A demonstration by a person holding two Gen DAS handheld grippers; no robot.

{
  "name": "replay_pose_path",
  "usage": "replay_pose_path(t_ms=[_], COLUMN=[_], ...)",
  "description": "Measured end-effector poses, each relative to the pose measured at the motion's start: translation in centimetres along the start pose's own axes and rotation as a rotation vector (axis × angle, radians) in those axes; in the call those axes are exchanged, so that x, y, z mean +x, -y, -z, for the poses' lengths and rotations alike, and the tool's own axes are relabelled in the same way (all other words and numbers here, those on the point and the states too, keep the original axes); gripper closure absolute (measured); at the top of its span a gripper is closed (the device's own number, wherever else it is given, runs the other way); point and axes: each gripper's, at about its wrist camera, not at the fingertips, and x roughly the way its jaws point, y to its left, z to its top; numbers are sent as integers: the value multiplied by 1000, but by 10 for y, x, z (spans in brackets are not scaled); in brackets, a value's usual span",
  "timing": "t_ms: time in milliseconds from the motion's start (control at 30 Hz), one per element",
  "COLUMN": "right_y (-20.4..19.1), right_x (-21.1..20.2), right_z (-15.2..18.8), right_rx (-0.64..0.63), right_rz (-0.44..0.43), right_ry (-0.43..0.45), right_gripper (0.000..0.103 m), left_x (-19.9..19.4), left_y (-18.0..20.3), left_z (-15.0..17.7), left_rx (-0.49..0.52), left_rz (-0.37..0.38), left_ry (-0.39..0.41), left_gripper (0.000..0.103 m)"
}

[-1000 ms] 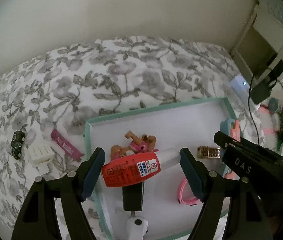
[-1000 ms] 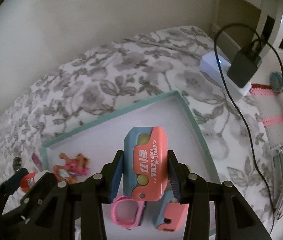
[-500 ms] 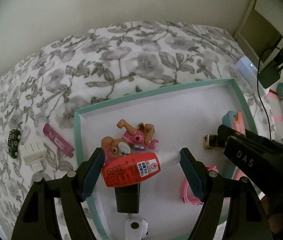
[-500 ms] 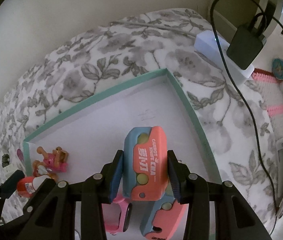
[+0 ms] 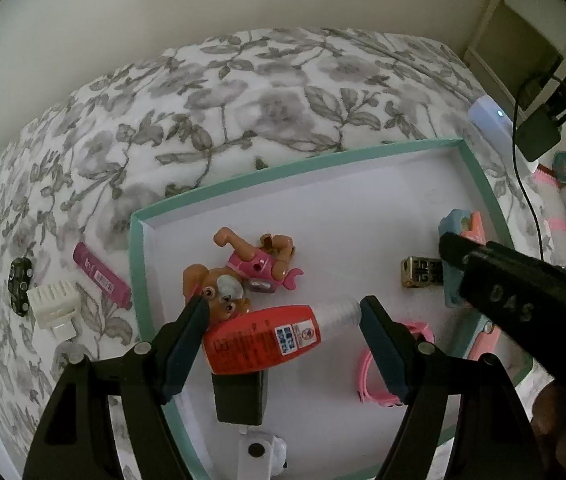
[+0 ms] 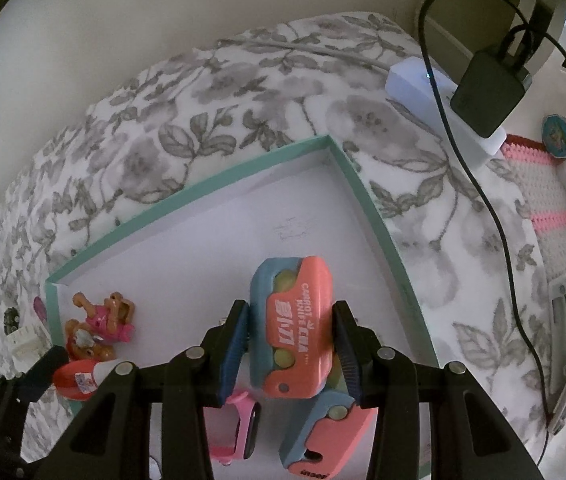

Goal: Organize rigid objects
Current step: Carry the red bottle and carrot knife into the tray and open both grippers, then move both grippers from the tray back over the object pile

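1. Left wrist view: left claw (image 5: 283,322) clamped end to end on a red bottle (image 5: 261,338) with a clear cap, held over the near-left part of the teal-rimmed tray (image 5: 135,272).
2. Right wrist view: right claw (image 6: 291,334) clamped on a blue-and-coral cutter (image 6: 291,328), over the tray's near-right part.
3. Already in the tray: toy dog figures (image 5: 239,276) at 10 o'clock of the bottle; brass block (image 5: 421,272) at 2 o'clock; pink band (image 5: 379,372) at 4 o'clock; black block (image 5: 239,398) below the bottle; second cutter (image 6: 323,436) near the right rim.
4. Left outside on the floral bed (image 5: 243,100), at 9 o'clock of the tray: magenta tube (image 5: 101,276), white ribbed piece (image 5: 53,304), black piece (image 5: 19,286). Judged roughly two-thirds done.
5. Open room: the tray's far half, 12 to 1 o'clock, is bare. Rim is low; near-right corner is crowded.
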Motion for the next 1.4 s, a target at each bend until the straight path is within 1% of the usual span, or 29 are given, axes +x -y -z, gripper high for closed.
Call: replay_pose_path(t_ms=[133,267,433,633,700,800,1000,1100,1167,1200,1267,1300,1333,1367,1400], right_y=[0,-3,-7,-10,-11,-12,-14,-17,-19,-21,-25,-27,-29,-32,-35], right_x=[-17,-45,-77,-101,-105,-107,-97,-91,-86,-84,-81,-79,-78,-77,-76], right_z=[-4,-9,-13,-16,-15,-16,-15,-15,-15,-15,-14,-14,-14,-13,-13], right_rx=[1,-7,-26,-36,-39,-43,-49,-56,-61,-67,-80,-85,-87,-91,-99], right_rz=[-9,-16,-18,-19,-19,-19,-12,-7,-3,-2,0,0,-2,-1,4], right_ry=[36,109,191,250,263,266,242,227,213,208,203,202,204,206,210], right_gripper=[57,57,57,57,57,57,57,56,49,43,42,37,30,28,26], left_x=[-8,-26,-47,-67,-70,-72,-72,-73,-73,-73,-74,-75,-76,-76,-78], left_y=[-2,-9,-20,-36,-44,-58,-88,-102,-111,-117,-128,-132,-138,-142,-148], left_z=[-2,-5,-10,-15,-16,-17,-15,-13,-12,-11,-10,-9,-8,-7,-7], left_rx=[-8,-32,-60,-106,-135,-172,-258,-299,-323,-337,-367,-379,-396,-406,-421], left_rz=[16,41,50,58,55,48,29,32,30,27,23,22,17,13,6], left_ry=[18,62,123,178,189,195,196,198,201,203,210,214,223,228,239], left_gripper=[25,25,25,24,21,21,21,21,20,20,20,20,19,8,1])
